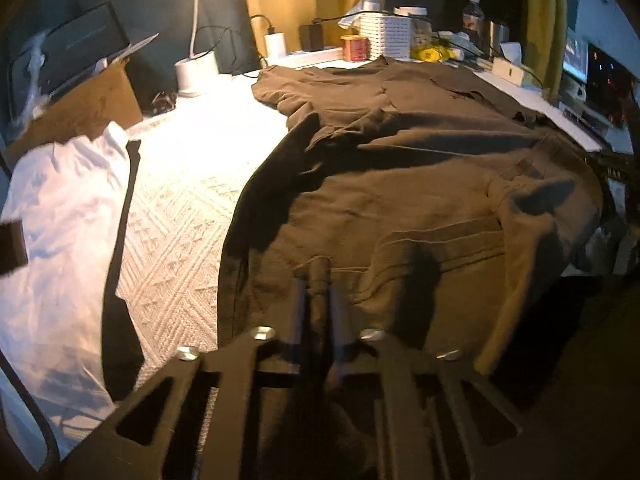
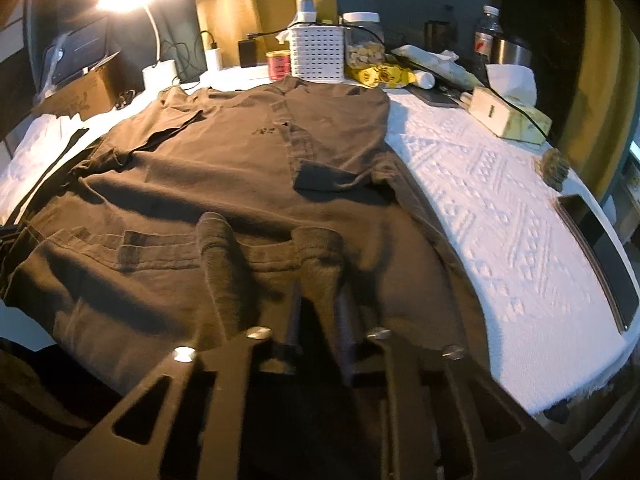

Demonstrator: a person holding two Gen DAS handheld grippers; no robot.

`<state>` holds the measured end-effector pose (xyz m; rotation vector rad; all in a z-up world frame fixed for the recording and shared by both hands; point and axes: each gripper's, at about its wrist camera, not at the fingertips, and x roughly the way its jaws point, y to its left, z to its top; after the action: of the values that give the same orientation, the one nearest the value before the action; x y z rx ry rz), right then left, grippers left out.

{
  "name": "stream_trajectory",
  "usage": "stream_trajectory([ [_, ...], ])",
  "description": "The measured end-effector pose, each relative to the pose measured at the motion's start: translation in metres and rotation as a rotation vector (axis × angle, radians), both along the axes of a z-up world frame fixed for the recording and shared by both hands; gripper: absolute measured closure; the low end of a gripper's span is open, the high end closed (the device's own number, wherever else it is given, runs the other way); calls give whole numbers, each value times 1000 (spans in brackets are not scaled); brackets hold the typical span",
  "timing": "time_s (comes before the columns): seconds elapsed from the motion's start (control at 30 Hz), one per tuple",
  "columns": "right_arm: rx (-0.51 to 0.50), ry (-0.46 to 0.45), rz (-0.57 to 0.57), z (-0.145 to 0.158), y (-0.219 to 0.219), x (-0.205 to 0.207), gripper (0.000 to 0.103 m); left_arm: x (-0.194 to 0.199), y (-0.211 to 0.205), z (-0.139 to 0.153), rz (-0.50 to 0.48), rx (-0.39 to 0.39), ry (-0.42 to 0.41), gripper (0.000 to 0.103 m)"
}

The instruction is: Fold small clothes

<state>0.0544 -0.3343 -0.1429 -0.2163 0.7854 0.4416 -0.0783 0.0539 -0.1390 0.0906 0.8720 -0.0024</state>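
Brown shirt (image 2: 248, 168) lies spread over a white textured cloth (image 2: 500, 216) on the table, hem toward the near edge, collar end toward the clutter at the back. Small dark print on its chest, too blurred to read. Left gripper (image 1: 320, 276) is pinched tight on a fold of the brown hem; right gripper (image 2: 318, 264) is likewise clamped on a bunched ridge of the same hem, with a second ridge of fabric standing just left of it. Finger pads are mostly buried in cloth in both views.

White garment (image 1: 60, 232) with a dark strip sits at the left, cut off by the frame. At the back: white perforated basket (image 2: 318, 54), red tin (image 2: 279, 65) with an unreadable label, water bottle (image 2: 488, 34) with its label blurred, tissue box (image 2: 508, 114), desk lamp (image 2: 160, 68) blown out by glare. Yellow packet (image 2: 380, 76) bears a logo I can't make out. Dark flat device (image 2: 600, 256) on the right edge, partly cropped.
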Motion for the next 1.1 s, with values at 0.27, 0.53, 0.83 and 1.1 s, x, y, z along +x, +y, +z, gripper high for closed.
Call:
stream_trajectory([
  [0.27,64,-59,-10,29,-8,0,98,-10,-2,44,4,-10,-138,98],
  [0.53,128,-105,-32,59,-20,11,98,-4,5,72,69,-26,-248,99],
  [0.83,195,-149,-64,82,-29,26,98,8,25,93,164,-10,-319,99],
  [1.1,217,-176,-91,96,-37,40,98,27,39,112,190,8,-371,99],
])
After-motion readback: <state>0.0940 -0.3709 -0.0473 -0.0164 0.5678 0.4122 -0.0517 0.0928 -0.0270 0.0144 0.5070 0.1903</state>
